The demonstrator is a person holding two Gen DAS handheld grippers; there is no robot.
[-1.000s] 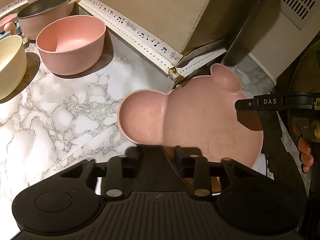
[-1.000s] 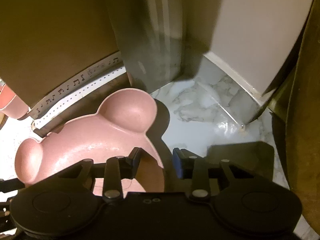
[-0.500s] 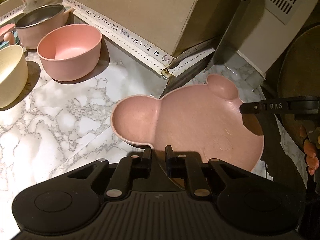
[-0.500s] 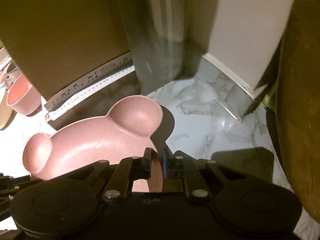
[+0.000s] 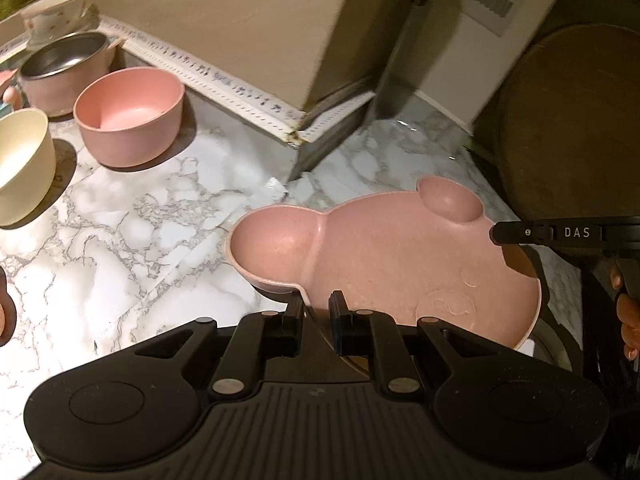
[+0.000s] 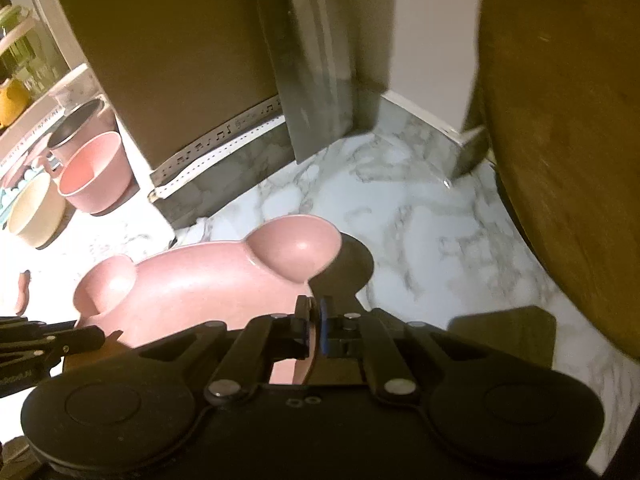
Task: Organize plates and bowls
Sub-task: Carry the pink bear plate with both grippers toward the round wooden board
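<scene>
Left tool (image 5: 316, 312): gripping the near rim of the pink bear-shaped plate (image 5: 392, 256).
Right tool (image 6: 315, 322): pinching the plate's opposite rim.
Plate: hanging above the marble bench (image 5: 120, 240).
Pink bowl (image 5: 130, 116): sitting on the bench, well apart.

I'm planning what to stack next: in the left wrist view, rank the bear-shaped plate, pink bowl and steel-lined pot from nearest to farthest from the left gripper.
1. Bear-shaped plate: its rim is clamped in the left gripper.
2. Pink bowl: upper left, on the counter.
3. Steel-lined pot: behind that bowl, far left.
</scene>
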